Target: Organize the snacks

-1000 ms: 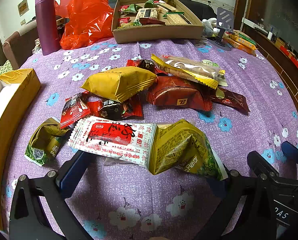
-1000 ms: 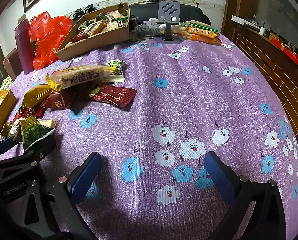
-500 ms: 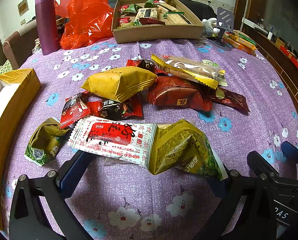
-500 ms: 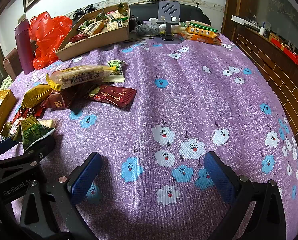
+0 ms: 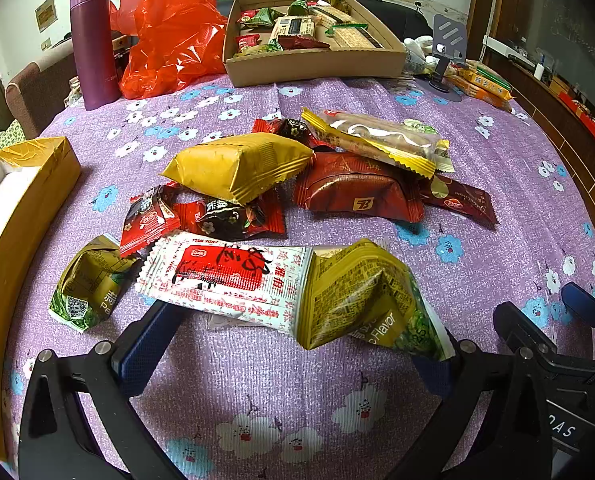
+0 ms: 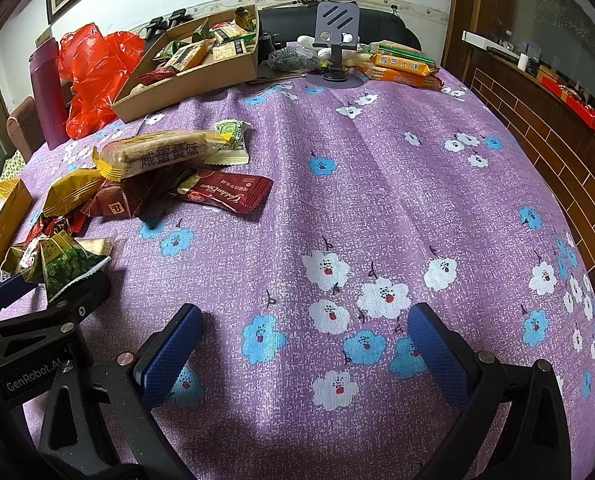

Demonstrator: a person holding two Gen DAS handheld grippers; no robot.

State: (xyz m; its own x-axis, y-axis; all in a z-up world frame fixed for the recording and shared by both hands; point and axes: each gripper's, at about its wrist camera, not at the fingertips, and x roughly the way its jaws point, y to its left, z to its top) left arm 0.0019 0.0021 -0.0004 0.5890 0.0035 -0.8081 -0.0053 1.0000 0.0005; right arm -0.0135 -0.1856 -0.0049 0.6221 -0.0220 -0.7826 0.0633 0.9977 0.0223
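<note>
Left gripper [image 5: 293,344] spread wide, fingers either side of a white-red snack packet [image 5: 225,280] & olive-green packet [image 5: 361,296]; contact unclear. Right gripper [image 6: 305,352] wide open, holding nothing, over purple floral tablecloth [image 6: 377,184]. Cardboard tray [image 5: 313,64] w/ snacks at far edge.

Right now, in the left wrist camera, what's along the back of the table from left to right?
Purple bottle → red plastic bag → cardboard snack box → grey phone stand → orange cracker packs.
</note>
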